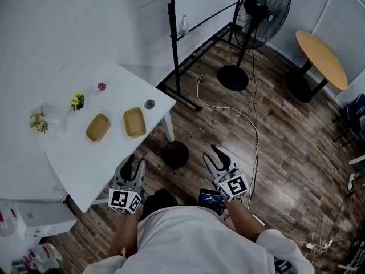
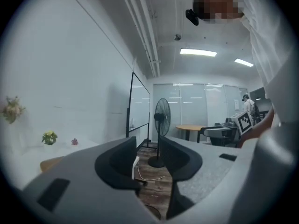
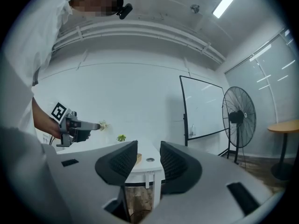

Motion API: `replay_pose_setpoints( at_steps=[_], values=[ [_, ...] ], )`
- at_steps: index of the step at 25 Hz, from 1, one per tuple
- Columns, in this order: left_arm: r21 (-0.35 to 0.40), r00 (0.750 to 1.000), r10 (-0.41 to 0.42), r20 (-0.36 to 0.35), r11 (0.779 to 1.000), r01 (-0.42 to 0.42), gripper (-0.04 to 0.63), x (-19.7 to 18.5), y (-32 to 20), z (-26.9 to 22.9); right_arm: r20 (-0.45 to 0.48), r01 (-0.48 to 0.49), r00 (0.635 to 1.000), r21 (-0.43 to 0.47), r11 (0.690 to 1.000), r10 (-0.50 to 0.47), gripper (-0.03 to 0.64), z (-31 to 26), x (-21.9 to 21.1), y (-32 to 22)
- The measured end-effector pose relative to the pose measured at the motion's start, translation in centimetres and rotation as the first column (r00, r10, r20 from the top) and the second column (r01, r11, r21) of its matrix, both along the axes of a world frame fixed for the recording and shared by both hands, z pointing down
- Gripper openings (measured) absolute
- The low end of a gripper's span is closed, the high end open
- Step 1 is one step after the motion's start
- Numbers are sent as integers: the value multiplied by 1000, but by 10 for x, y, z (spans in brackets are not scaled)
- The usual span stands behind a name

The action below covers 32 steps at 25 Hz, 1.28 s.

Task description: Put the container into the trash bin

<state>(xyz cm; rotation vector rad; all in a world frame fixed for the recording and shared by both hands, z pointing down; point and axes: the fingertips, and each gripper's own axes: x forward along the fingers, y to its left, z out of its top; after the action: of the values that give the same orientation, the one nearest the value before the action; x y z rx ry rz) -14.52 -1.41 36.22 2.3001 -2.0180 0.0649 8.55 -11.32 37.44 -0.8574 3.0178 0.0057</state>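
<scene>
Two shallow tan containers lie side by side on the white table (image 1: 85, 164), one on the left (image 1: 98, 127) and one on the right (image 1: 134, 122). On the floor by the table's near corner stands a dark round bin (image 1: 174, 154). My left gripper (image 1: 134, 165) hovers over the table's near edge, open and empty; in its own view the left gripper (image 2: 148, 155) looks past the table toward the fan. My right gripper (image 1: 214, 154) hangs over the floor right of the bin, open and empty. In its own view the right gripper (image 3: 148, 160) faces the table (image 3: 147, 168).
On the table are a small grey round lid (image 1: 149, 104), a yellow flower (image 1: 77, 101), a pink flower (image 1: 101, 86) and a pale bouquet (image 1: 38, 121). Beyond it stand a whiteboard frame (image 1: 173, 39), a standing fan (image 1: 259, 10), a cable (image 1: 251, 124) and a round wooden table (image 1: 321, 59).
</scene>
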Motion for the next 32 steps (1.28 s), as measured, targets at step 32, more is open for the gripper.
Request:
replay_pose_setpoints(
  at_steps=[32],
  values=[
    [-545,702,-603,-378,758,358,152,-421,-18,180,-186,361,904,-154,920,-386,161,67,-379,-173]
  ],
)
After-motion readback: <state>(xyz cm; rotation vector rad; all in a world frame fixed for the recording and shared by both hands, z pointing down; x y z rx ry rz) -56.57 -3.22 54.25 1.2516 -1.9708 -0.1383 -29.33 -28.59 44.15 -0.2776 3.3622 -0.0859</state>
